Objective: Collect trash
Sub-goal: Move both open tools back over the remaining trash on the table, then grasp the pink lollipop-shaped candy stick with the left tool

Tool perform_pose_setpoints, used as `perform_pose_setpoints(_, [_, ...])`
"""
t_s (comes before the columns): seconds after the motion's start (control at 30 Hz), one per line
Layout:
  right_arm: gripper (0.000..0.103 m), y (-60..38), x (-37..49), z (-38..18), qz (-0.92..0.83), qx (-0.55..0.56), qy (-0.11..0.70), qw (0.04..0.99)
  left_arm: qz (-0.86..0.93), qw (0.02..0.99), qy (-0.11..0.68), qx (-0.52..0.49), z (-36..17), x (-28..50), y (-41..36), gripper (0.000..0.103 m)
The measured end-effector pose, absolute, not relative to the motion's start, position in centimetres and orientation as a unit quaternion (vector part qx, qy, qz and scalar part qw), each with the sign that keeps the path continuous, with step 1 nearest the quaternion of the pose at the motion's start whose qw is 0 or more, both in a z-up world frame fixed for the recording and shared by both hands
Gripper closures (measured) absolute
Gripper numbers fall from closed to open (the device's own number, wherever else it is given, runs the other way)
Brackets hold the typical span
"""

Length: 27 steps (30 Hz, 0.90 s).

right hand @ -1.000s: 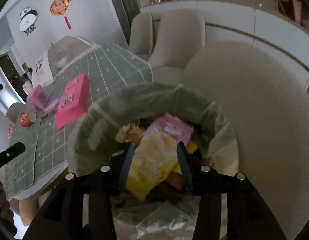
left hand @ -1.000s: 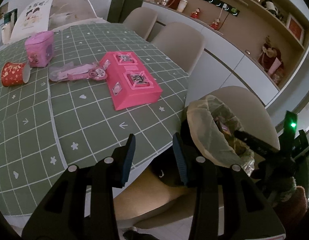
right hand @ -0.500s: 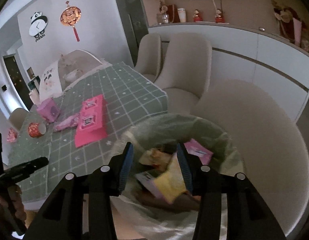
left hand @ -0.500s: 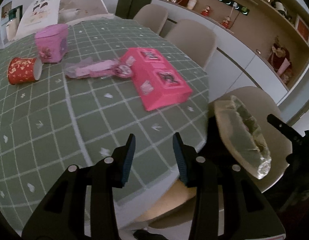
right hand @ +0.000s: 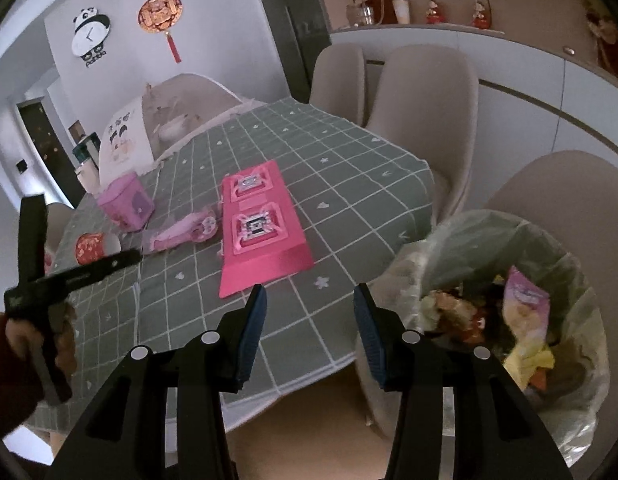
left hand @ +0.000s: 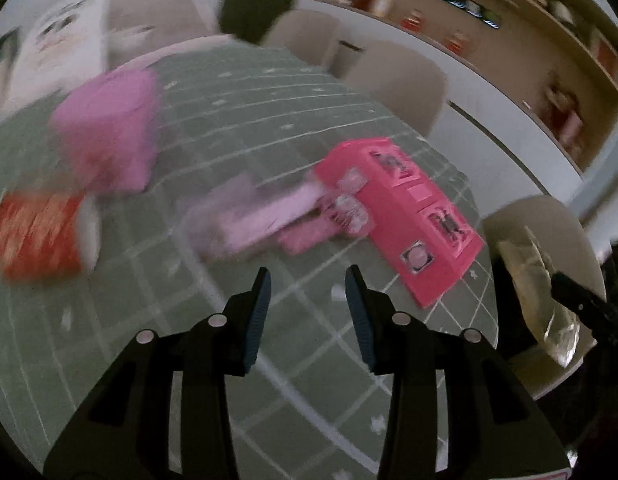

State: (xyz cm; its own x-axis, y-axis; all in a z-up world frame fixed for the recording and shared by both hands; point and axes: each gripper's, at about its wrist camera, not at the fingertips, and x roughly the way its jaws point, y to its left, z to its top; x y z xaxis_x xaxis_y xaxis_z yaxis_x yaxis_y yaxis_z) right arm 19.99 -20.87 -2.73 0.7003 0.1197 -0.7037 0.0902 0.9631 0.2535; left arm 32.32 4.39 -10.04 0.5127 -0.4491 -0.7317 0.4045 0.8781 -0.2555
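Observation:
On the green checked tablecloth (right hand: 329, 184) lie a flat pink toy package (right hand: 261, 232) (left hand: 405, 216), a pale pink wrapped toy (right hand: 181, 234) (left hand: 261, 216), a red paper cup (right hand: 93, 246) (left hand: 41, 236) on its side and a pink box (right hand: 125, 202) (left hand: 109, 132). My left gripper (left hand: 307, 280) hovers open and empty over the cloth, just short of the wrapped toy. My right gripper (right hand: 307, 304) is open and empty above the table's near edge. The lined trash bin (right hand: 509, 308) (left hand: 537, 280), full of wrappers, stands at the right.
Beige chairs (right hand: 425, 96) line the table's far side, and one chair (right hand: 569, 184) stands behind the bin. A white cabinet and a shelf with ornaments (right hand: 437, 12) run along the back. A covered dish (right hand: 181, 112) sits at the table's far end.
Both grippers swung left, away from the bin and over the table. The left now faces the wrapped toy; the right no longer looks into the bin. Jaws kept their width.

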Motion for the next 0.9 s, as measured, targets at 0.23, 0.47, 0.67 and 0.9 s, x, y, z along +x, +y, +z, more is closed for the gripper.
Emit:
perform_pose_setpoints(0.23, [0.060, -21.3, 20.9, -2.7, -0.031, 0.141, 0.390, 0.909, -0.301, 0.852, 0.419, 0.086, -10.8, 36.4, -0.2, 0.066])
perform_pose_setpoints(0.47, [0.060, -22.2, 21.1, -3.3, -0.052, 0.150, 0.395, 0.905, -0.312, 0.831, 0.442, 0.135, -12.8, 38.5, -2.8, 0.065])
perform_pose_setpoints(0.67, [0.060, -22.7, 21.6, -3.7, -0.049, 0.153, 0.401, 0.902, -0.293, 0.830, 0.459, 0.118, -12.7, 40.2, -2.9, 0.061])
perform_pose_setpoints(0.9, [0.060, -22.8, 21.9, -3.7, -0.026, 0.151, 0.401, 0.903, -0.285, 0.816, 0.501, 0.052, -12.9, 39.4, -2.2, 0.059])
